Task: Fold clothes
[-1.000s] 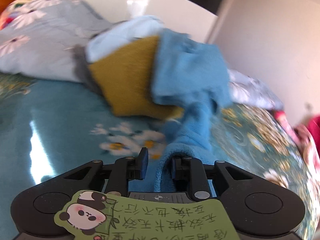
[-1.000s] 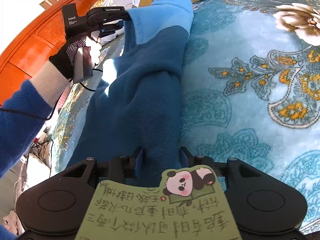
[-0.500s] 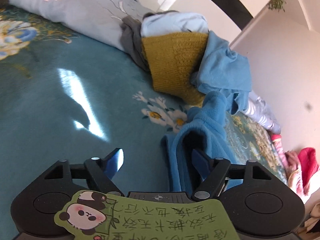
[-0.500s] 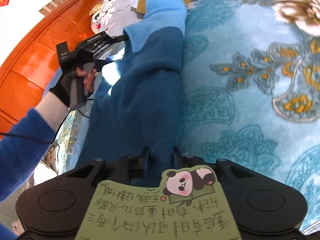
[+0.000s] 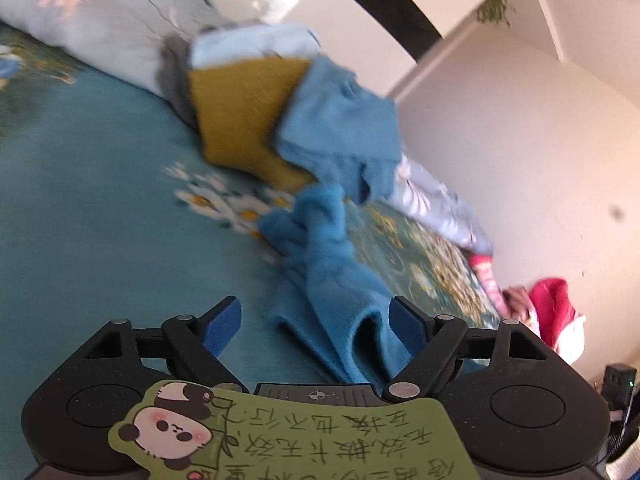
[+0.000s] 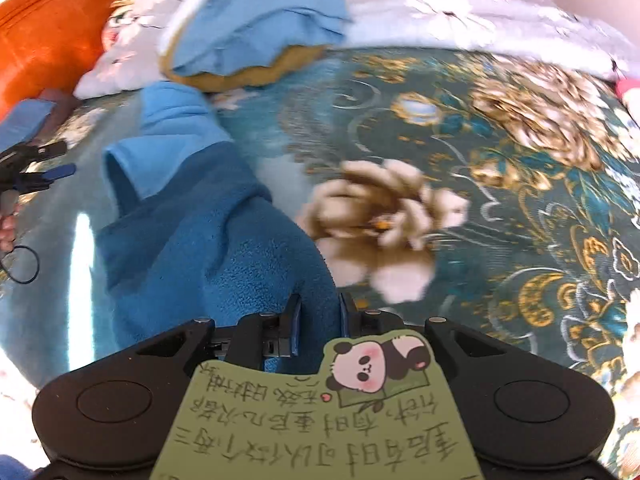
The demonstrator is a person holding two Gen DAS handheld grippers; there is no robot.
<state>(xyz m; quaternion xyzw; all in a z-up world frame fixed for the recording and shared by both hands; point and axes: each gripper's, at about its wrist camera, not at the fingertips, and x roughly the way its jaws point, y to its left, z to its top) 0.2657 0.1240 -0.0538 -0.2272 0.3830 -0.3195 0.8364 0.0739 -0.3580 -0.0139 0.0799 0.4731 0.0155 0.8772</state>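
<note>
A blue fleece garment [image 6: 192, 236] lies long and crumpled on the teal floral bedspread [image 6: 500, 208]. My right gripper [image 6: 318, 320] is shut on its near end. In the left wrist view the garment's other end [image 5: 332, 280] lies bunched between the wide-open jaws of my left gripper [image 5: 316, 320], which holds nothing. The left gripper also shows at the far left of the right wrist view [image 6: 36, 164], away from the cloth.
A pile of folded clothes, mustard [image 5: 240, 120] under light blue [image 5: 340, 128], sits at the bed's far side against a grey floral quilt [image 5: 100, 24]. An orange headboard [image 6: 52, 32] stands at left. Pink clothes [image 5: 552, 312] lie near the wall.
My left gripper opened, let go of the fleece and drew back; the released end dropped onto the bed. My right gripper stays shut on its end and has swung to face the pile.
</note>
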